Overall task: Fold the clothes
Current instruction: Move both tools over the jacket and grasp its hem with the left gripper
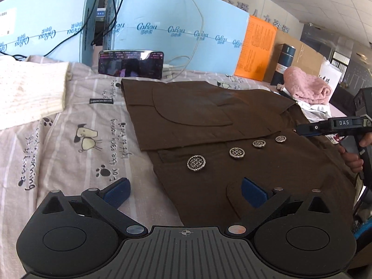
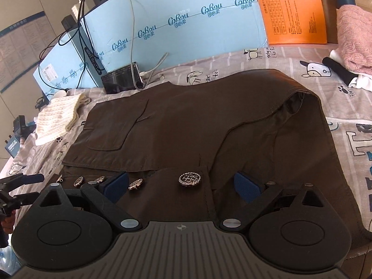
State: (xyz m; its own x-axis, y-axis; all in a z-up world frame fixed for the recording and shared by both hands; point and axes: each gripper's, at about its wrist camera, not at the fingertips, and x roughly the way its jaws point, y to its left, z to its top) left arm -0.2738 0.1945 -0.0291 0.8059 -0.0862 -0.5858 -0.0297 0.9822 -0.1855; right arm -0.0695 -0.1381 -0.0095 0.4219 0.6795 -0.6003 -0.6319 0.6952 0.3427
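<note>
Tools left point(image 1: 184, 193) and right point(image 2: 181, 187) both wide, empty, over brown jacket point(image 2: 186, 127)

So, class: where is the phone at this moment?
In the left wrist view the phone stands propped against the blue boxes at the back, just beyond the brown jacket, right of the white knit.

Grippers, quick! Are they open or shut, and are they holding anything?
Left gripper: open, holding nothing, above the edge of the brown jacket.
Right gripper: open, holding nothing, over the jacket near a silver button.
</note>
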